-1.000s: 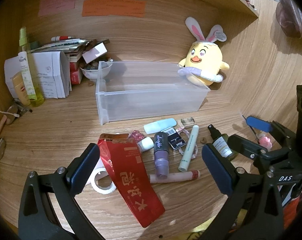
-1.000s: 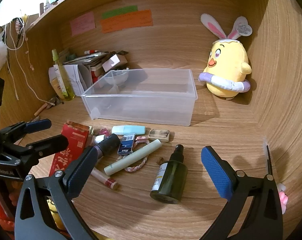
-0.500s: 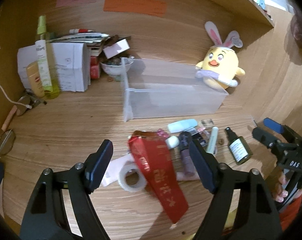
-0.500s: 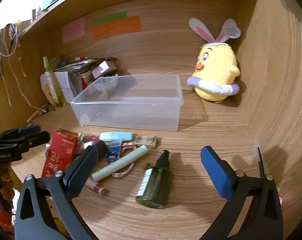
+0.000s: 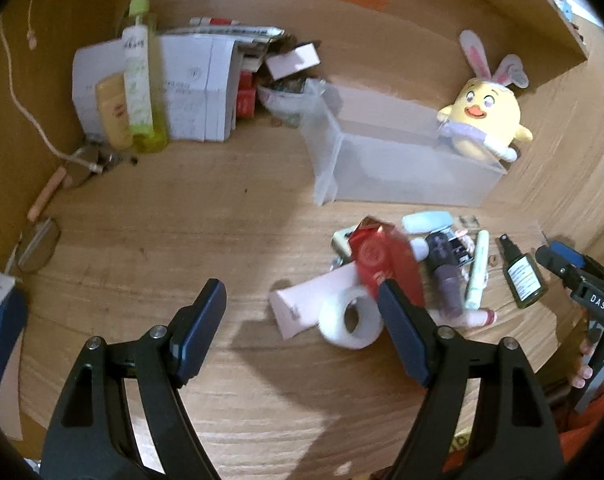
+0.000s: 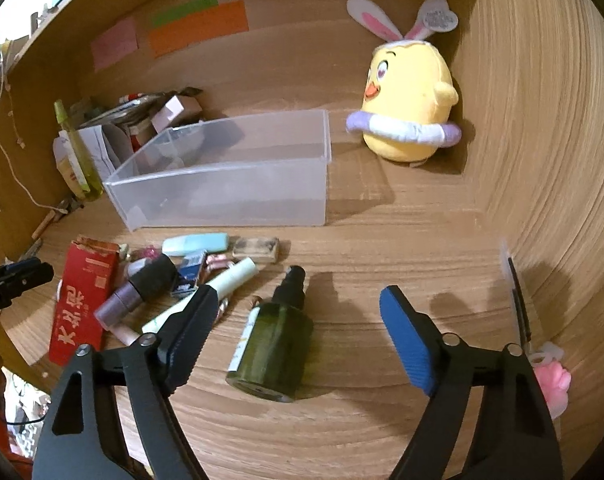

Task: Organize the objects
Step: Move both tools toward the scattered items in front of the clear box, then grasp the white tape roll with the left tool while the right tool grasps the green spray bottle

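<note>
Hidden: my left gripper (image 5: pixel 302 312) finger covers part of the red packet (image 5: pixel 385 264)
Bottle: green spray bottle (image 6: pixel 272 344) lies on the desk, nozzle toward the clear bin (image 6: pixel 222 176)
Grippers: my right gripper (image 6: pixel 298 328) has just narrowed, both spread, gripping nothing

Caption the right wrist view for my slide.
Right gripper open above a dark green spray bottle, empty clear plastic bin behind.
</note>
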{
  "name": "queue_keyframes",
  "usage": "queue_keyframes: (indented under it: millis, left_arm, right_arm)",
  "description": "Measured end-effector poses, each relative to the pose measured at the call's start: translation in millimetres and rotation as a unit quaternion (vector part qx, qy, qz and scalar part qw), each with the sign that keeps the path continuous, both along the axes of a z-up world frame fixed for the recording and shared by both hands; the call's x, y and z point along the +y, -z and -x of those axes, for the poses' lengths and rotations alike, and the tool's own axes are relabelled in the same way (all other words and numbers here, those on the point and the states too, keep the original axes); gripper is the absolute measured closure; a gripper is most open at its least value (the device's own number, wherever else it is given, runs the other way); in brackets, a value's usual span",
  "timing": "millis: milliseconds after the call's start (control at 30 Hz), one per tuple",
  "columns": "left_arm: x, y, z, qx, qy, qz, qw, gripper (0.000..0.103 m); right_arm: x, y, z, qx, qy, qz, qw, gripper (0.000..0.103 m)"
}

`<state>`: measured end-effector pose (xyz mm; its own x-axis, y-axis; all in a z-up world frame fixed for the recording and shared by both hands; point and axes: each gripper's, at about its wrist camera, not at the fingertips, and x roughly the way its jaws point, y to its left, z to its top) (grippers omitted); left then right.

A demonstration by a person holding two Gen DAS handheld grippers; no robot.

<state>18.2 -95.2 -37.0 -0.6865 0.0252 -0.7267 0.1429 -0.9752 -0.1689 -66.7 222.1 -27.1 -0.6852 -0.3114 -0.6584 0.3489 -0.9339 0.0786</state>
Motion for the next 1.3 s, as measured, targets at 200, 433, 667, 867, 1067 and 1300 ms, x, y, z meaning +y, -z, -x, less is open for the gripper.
queue_keyframes:
  millis: [200,433,667,867,1067,1300]
  left_arm:
    - [11.8,5.6,-5.4,0.005,0.02,0.021,0.9996,0.026]
    - [25.6,11.1,-2.0,-0.001,0.041,0.03,0.9987,0.036]
    - [29.7,17.5,3.9,-0.006,0.047,0.024,0.9986,0.044]
    - [33.4,17.9,7.6,0.0,0.054,0.013,0.9984,0.055]
    - [36.9,18.0,7.2,0.004,0.068,0.007,0.9977,0.066]
    - [33.4,16.0,6.9,0.004,0.062,0.004,0.9981,0.085]
  right_arm:
    - [1.3,11.1,3.6,-0.018,0.004,-0.008,1.0,0.034]
    - [-0.4,21.5,11.4,-0.045,-0.002,0.006,0.999,0.044]
    - [-3.7,26.9,16.2,-0.055,-0.004,0.008,0.998,0.051]
    - [-5.9,29.9,20.4,-0.065,-0.009,0.012,0.998,0.06]
    - [-7.5,32.2,24.4,-0.067,-0.013,0.01,0.998,0.065]
    - [-8.2,30.6,21.1,-0.056,-0.011,0.004,0.998,0.065]
